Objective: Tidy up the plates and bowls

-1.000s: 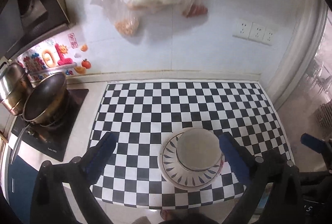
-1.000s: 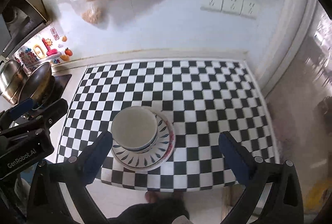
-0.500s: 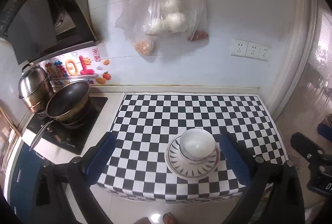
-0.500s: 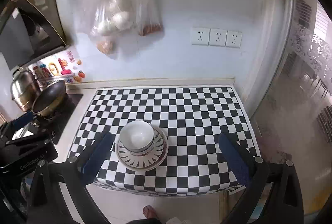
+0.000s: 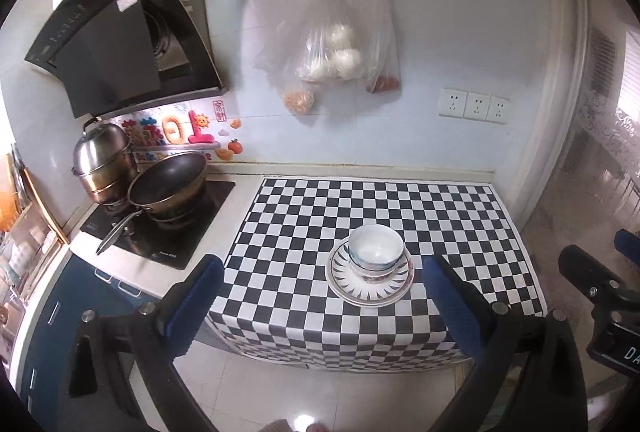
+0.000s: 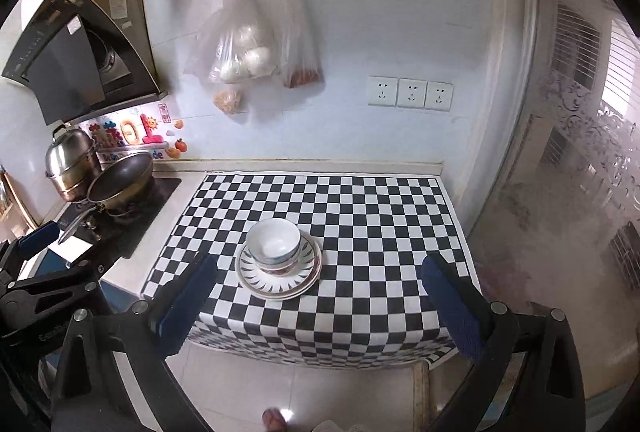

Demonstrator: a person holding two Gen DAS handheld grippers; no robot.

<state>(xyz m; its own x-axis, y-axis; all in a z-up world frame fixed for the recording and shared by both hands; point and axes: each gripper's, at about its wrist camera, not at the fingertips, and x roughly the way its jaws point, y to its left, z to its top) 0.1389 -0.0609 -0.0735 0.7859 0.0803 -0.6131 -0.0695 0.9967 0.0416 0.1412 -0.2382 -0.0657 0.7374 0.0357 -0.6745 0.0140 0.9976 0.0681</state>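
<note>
White bowls [image 5: 375,250] are stacked upright on patterned plates [image 5: 370,284] near the front of the black-and-white checkered mat [image 5: 440,216]. The stack also shows in the right wrist view, bowls [image 6: 273,242] on plates [image 6: 279,278]. My left gripper [image 5: 324,296] is open and empty, held well back and above the counter's front edge. My right gripper [image 6: 320,294] is open and empty too, equally far back from the stack. The right gripper's body shows at the right edge of the left wrist view.
A frying pan [image 5: 168,182] and a steel pot [image 5: 103,160] sit on the black cooktop [image 5: 160,232] at the left, under a range hood [image 5: 116,44]. Plastic bags [image 5: 332,56] hang on the wall. Wall sockets [image 5: 474,106] are at the right. Tiled floor lies below.
Both grippers have pulled up and back from the counter; the bowl-and-plate stack looks much smaller and has not moved. Both stay open.
</note>
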